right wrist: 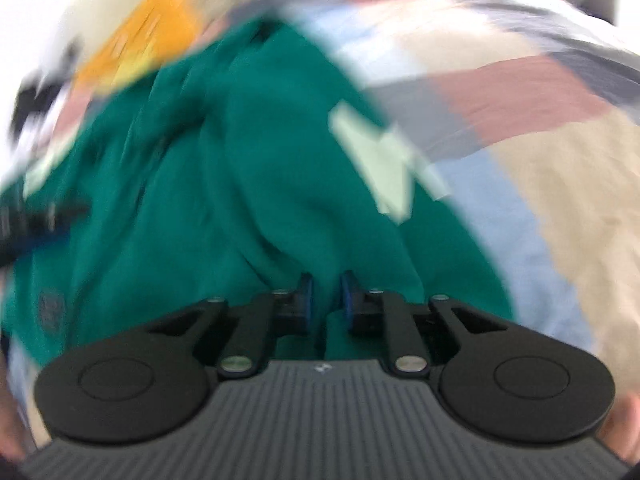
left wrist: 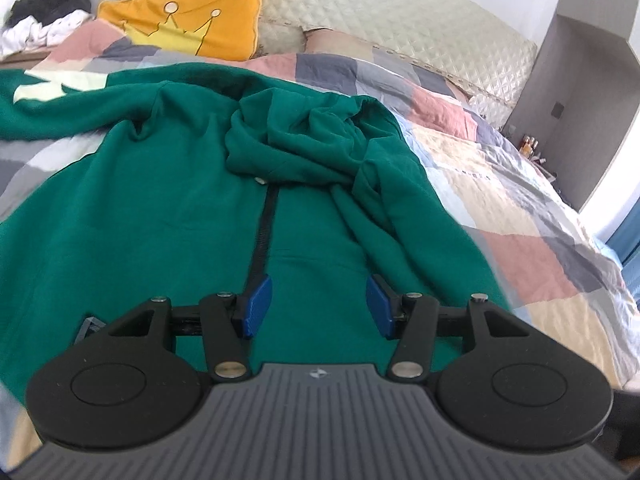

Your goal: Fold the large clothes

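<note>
Tool in my right hand is pinching a fold of the green hoodie; its blue pads stand close together with cloth between them, though that view is badly blurred. My left tool is spread wide over the hoodie front, the pads apart from each other with nothing between them, and the black zipper runs away from its left pad toward 12 o'clock.

The hoodie lies on the bed, over a patchwork quilt, its hood bunched at 12 o'clock in the left view.

What could go wrong: the right tool may hold only one thin layer. If I lift fast, the cloth can slip out, or the lower layer stays behind and the fold comes crooked. The bunched hood can also make a lump under the fold if it is not flattened. If my left tool closes on the zipper and not on the cloth, the grip will be poor, I think.

Room to move: the quilt is bare at 3 o'clock of the hoodie, good for laying a sleeve. At 11 o'clock the yellow pillow is near the hoodie, and the headboard closes the far side. A pile of clothes sits at 10 o'clock, well apart.
</note>
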### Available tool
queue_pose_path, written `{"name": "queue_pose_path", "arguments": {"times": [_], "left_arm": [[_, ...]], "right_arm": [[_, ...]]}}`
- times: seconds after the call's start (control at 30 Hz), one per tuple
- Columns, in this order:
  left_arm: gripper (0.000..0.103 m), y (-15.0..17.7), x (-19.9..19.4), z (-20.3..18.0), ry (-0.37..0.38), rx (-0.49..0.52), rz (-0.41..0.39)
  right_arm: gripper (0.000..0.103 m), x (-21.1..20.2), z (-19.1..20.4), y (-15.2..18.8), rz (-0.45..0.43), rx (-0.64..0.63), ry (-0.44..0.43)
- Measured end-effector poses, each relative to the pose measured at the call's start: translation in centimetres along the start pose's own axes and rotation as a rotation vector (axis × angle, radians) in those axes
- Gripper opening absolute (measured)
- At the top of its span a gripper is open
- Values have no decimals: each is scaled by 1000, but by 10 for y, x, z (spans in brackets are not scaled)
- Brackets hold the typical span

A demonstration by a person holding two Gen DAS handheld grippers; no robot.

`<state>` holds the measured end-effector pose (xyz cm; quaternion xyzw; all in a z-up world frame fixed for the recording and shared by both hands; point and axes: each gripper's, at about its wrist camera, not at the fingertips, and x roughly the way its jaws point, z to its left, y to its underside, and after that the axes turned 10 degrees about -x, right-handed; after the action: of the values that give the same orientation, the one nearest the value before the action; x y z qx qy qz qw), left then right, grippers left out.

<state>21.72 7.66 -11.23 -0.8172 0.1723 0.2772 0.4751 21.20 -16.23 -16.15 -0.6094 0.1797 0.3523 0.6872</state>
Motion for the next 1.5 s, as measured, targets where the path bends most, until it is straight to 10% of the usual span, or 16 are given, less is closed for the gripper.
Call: {"name": "queue_pose_path", "arguments": {"times": [0.4,0.87,0.93,1.03,1.27,1.5], "left_arm": [[58,6,11,8,-12,-32,45],[58,13,17,11,-51,-46,59],[58,13,17,10,-51,-40,61],[58,15,16,8,-53,-33,61],[58,18,16,3,-50,-27,64],[58,20,18,-1,-50,-15,66]], "right_arm": [[7,-46,-47,-21,-132,136,-18],[8,-35,-76,-15,-92,272,-55],[16,-29,-74,-15,-60,264,-59],[71,-23,-72,-12,-33,266,-47],[74,-10,-64,0,14,248,84],[71,24,-52,12,150,208,33]]}}
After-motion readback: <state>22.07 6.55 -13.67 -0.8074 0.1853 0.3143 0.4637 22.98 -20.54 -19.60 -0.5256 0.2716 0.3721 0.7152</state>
